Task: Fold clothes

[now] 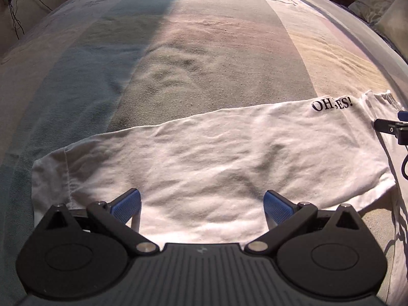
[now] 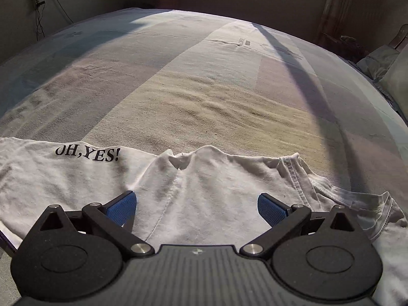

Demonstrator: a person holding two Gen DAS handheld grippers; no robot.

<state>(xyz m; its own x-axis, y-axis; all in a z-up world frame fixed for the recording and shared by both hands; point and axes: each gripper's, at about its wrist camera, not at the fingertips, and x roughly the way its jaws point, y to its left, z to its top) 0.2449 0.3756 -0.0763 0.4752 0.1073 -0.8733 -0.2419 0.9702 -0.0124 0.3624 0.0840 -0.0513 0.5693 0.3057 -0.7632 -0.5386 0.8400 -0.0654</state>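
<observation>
A white T-shirt (image 1: 204, 158) printed "OH, YES!" lies folded into a long band across the near part of a bed. My left gripper (image 1: 201, 204) hovers open over the shirt's hem end, blue pads wide apart, nothing between them. My right gripper (image 2: 196, 206) is open too, above the shirt (image 2: 199, 186) near its collar (image 2: 293, 176) and a bunched sleeve. The right gripper's black tip (image 1: 390, 127) shows at the right edge of the left wrist view, beside the printed text (image 1: 332, 105).
The bed's cover (image 2: 216, 89) has broad pastel stripes and stretches far beyond the shirt, lit by sun with long shadows. Pillows (image 2: 392, 76) lie at the right edge. Cables hang on the wall (image 2: 38, 7) at the far left.
</observation>
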